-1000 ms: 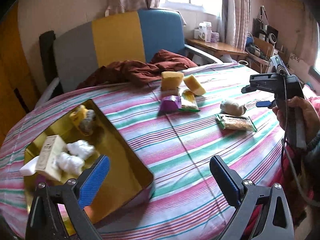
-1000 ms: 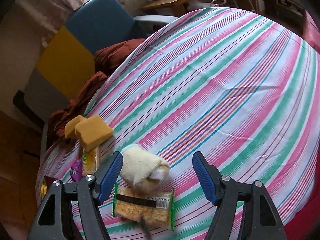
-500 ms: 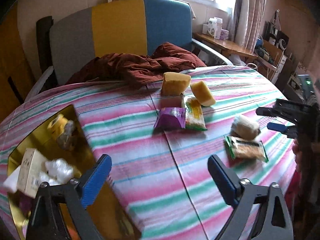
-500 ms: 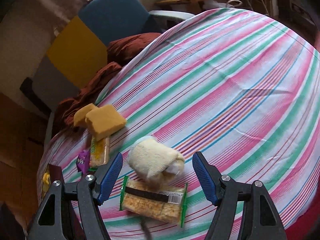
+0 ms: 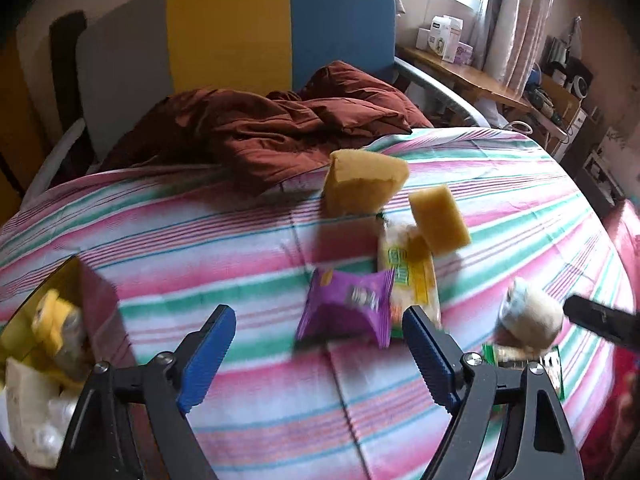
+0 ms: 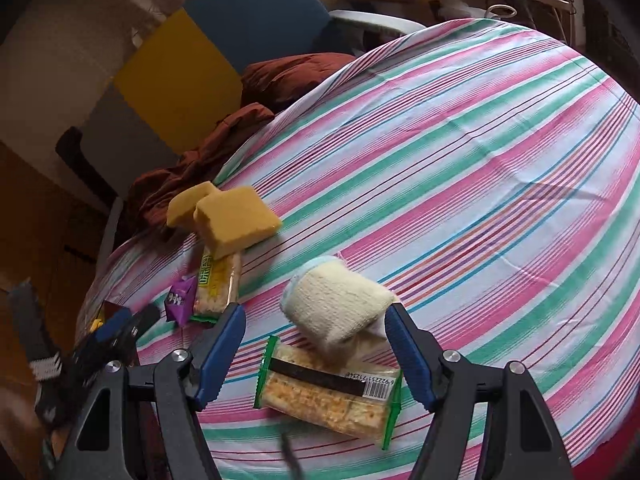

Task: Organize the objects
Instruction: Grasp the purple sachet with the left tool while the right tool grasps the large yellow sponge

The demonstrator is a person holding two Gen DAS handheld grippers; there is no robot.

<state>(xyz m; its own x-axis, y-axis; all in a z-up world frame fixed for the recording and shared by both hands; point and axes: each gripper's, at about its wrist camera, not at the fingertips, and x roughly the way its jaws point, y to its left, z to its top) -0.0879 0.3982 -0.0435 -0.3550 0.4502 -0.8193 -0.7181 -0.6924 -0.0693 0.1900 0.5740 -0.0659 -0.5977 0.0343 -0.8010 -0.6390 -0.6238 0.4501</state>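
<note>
From the left wrist, the left gripper (image 5: 318, 354) is spread wide and empty above the striped bedspread (image 5: 240, 248), a purple snack packet (image 5: 346, 306) lying between its fingers. At the bedspread's left edge sits a gold tin (image 5: 60, 280) holding wrapped items, which the other camera barely shows.

From the right wrist, the right gripper (image 6: 316, 350) is likewise spread and empty, bracketing a rolled cream towel (image 6: 340, 306) that rests on a green-edged cracker pack (image 6: 328, 392); its barcode is readable only here. Two yellow sponges (image 6: 236, 220) lie toward the far edge.
</note>
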